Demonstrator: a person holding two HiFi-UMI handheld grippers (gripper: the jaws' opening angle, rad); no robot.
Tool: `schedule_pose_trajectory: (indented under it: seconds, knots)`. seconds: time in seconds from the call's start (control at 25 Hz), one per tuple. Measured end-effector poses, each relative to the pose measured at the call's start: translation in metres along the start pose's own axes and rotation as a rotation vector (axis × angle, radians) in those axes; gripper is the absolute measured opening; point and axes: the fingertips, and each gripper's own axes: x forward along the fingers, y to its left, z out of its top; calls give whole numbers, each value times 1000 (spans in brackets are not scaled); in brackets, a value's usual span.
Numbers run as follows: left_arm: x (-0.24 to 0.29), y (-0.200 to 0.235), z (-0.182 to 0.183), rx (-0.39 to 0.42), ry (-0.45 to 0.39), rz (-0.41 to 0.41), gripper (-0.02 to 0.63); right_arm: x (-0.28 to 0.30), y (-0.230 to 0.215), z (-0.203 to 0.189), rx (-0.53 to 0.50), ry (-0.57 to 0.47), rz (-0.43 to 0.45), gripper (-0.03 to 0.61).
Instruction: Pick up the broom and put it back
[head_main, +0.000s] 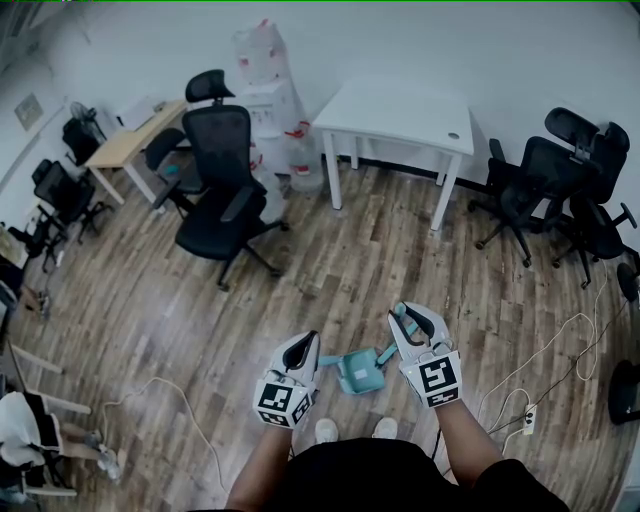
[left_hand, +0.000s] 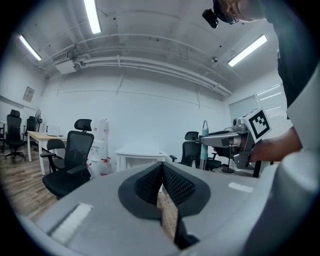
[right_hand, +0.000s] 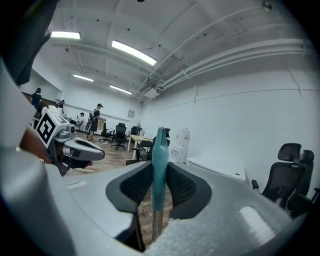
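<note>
The broom looks picked up: its teal handle stands upright, clamped between the right gripper's jaws, well apart from the white counter. Putting it back is not yet done. The left gripper's jaws are closed together on nothing.

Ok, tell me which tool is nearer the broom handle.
Right. The right tool is clamped on the teal broom handle; the left tool is shut, empty, apart to its left.
</note>
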Motion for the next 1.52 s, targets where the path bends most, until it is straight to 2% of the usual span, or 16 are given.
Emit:
schedule_pose_trajectory:
  seconds: [0.32,0.68,1.52]
  knots:
    - [0,1,-1,5,4,-1,17,0,-2,-6,12,14,-11,97]
    - [0,9,-11,24,39,8,17,6,10,-25,-4,73,26,97]
    - [-15,9,-59,-38,153,22,17,-1,37,-122,-65,320,93,97]
